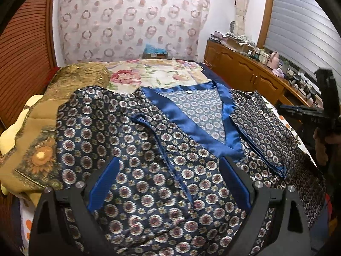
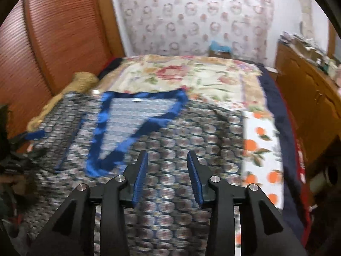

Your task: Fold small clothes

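Patterned curtain fabric [image 1: 132,19] with ring shapes hangs behind a bed [image 1: 157,74] covered by a floral spread, as seen from the left wrist; a reddish louvred door [image 1: 25,49] stands to the left and a wooden sideboard [image 1: 245,68] cluttered with small items runs along the right. A dark blue robe [image 1: 149,160] printed with round medallions lies spread face-up across the near part of the bed, its satin blue collar [image 1: 191,125] forming a V toward the far side and a thin blue tie cord [image 1: 168,155] trailing down its front. A tan sunflower-print cloth [image 1: 38,153] lies bunched just beside the robe on the left. The left gripper [image 1: 168,168] hovers over the robe with its jaws wide apart and only cloth lying below them, nothing pinched. At the right edge a hand [image 1: 321,147] holds the other black tool above the robe's edge. From the right wrist the picture is smeared by motion blur: the robe [image 2: 181,149] fills the near bed, its blue collar [image 2: 136,119] to the left, and an orange-print sheet [image 2: 262,149] shows beside it on the right. The right gripper [image 2: 167,160] has its jaws partly apart above the fabric, gripping nothing.
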The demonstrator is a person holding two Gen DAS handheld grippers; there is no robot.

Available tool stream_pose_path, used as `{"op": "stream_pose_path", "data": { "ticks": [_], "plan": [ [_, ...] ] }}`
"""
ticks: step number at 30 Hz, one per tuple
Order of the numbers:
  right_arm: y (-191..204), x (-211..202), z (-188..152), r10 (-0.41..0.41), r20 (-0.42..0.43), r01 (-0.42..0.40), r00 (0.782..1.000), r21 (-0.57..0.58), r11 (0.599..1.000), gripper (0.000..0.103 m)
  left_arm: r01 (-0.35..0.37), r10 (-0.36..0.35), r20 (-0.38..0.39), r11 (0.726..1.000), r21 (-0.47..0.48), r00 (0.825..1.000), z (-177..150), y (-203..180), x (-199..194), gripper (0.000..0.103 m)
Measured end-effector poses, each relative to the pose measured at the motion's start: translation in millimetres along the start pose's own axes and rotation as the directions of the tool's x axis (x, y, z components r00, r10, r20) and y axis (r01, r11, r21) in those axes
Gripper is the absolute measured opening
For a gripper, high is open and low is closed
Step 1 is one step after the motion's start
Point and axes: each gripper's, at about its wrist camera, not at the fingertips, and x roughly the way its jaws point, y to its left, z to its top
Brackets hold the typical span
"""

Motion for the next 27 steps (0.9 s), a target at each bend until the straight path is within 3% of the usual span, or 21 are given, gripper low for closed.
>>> {"op": "stream_pose_path", "data": {
  "ticks": [2, 11, 14, 16, 18, 27],
  "plan": [
    [-13.4, 5.9, -5.4, -0.07, -0.032, 0.07, 0.997, 0.002, 0.998, 0.038, -0.013, 0.013, 0.004, 1.0, -0.004, 1.0, 3.0, 6.1, 0.2, 0.095],
    [-40.9, 46.7, -14.4, -0.224, -0.14, 0.222, 0.965, -0.027, 0.975, 0.038, -0.056, 0.056, 0.018, 0.998, -0.024, 0.998, 8.0, 22.8, -2.4, 0.095],
    [-42.2, 52.8, -17.8, -0.236, -0.148, 0.23, 0.96, -0.054, 0.972, 0.027, -0.062, 0.063, 0.015, 0.998, -0.029, 0.998, 7.5, 25.4, -1.5, 0.095],
    [-42.8, 51.9, -18.5, -0.218, -0.147, 0.21, 0.965, -0.068, 0.975, 0.007, -0.066, 0.067, 0.013, 0.997, -0.034, 0.998, 7.3, 27.8, -0.9, 0.095],
    [-43.0, 50.4, -20.3, -0.22, -0.144, 0.211, 0.965, -0.08, 0.974, 0.002, -0.07, 0.07, 0.011, 0.997, -0.039, 0.997, 7.8, 30.4, 0.1, 0.095],
    [-86.2, 12.9, -11.7, -0.277, -0.072, 0.28, 0.958, 0.032, 0.96, 0.0, -0.103, 0.104, 0.026, 0.993, -0.053, 0.994, 19.6, 52.6, -2.6, 0.095]
  ]
}}
